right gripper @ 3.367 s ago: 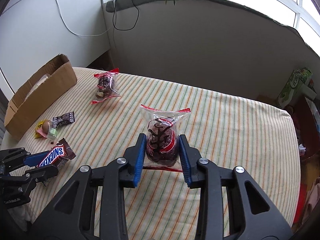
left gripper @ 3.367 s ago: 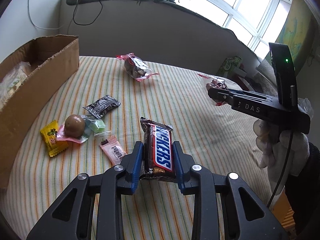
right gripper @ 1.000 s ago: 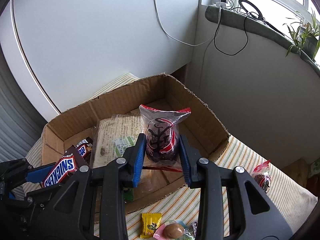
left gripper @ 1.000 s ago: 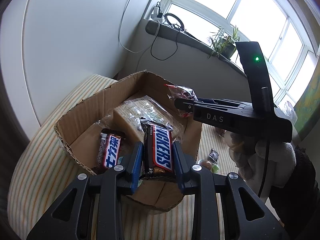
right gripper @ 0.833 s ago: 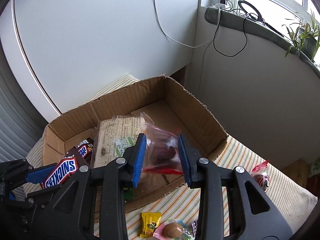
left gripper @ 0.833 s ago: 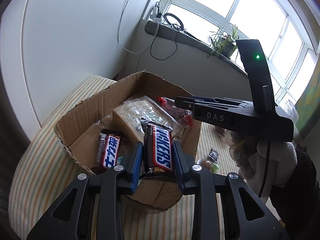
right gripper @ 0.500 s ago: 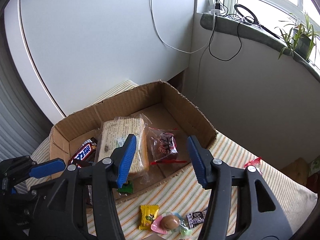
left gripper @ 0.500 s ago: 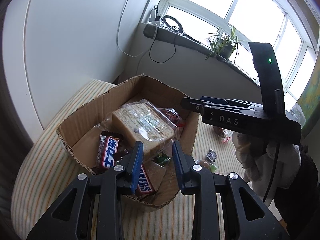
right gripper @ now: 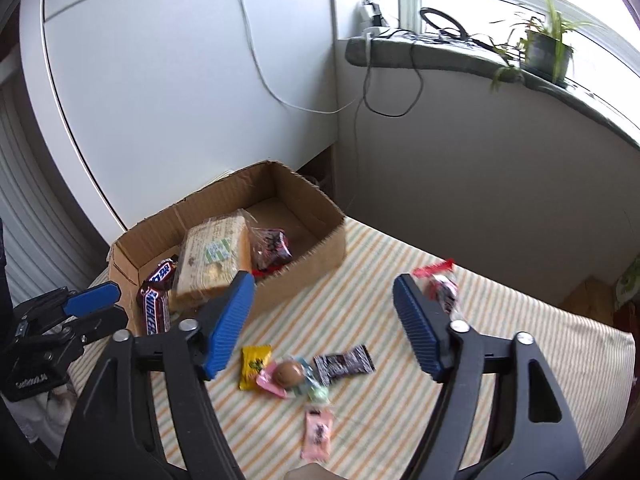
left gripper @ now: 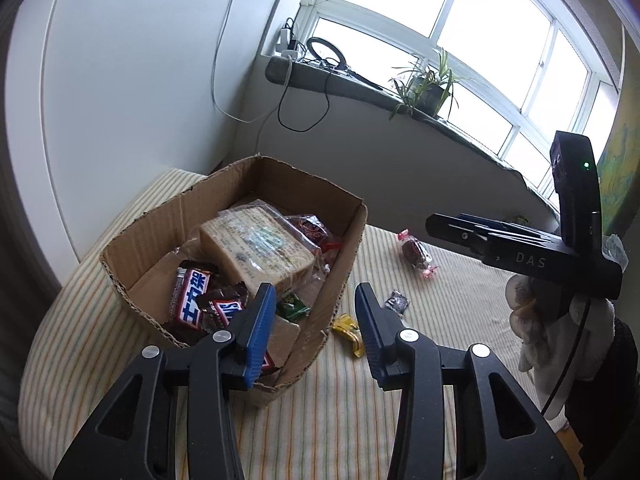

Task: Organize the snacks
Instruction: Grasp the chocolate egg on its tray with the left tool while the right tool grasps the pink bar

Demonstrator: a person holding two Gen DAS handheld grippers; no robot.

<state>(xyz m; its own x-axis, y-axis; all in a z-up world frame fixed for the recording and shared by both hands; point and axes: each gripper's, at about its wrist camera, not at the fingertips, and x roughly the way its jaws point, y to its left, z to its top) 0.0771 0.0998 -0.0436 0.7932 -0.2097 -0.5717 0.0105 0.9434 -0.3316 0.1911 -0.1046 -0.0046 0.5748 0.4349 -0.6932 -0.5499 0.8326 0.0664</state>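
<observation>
The cardboard box [left gripper: 348, 240] stands on the striped cloth at the left. In it lie the Snickers bar [left gripper: 222, 308], a red-printed clear snack bag [right gripper: 272, 246], a large wrapped block [left gripper: 256, 248] and another bar [left gripper: 192, 296]. My left gripper [left gripper: 315, 300] hovers over the box's near corner, its jaws opening with nothing between them. My right gripper [right gripper: 323, 284] is above the cloth to the right of the box, its jaws opening wide and empty. Below it lie a yellow packet [right gripper: 254, 366], a brown ball in pink wrap [right gripper: 288, 374] and a black packet [right gripper: 344, 364].
A pink packet [right gripper: 318, 432] lies nearer the front, and a red-ended clear bag [right gripper: 440, 292] sits further right on the cloth. A white wall and a windowsill [right gripper: 440, 56] with cables and a plant are behind. A gloved hand [left gripper: 560, 320] holds the right gripper.
The left jaws let go of the Snickers bar, which now lies in the box. The right jaws released the red snack bag into the box, spread wide and drew back to the right.
</observation>
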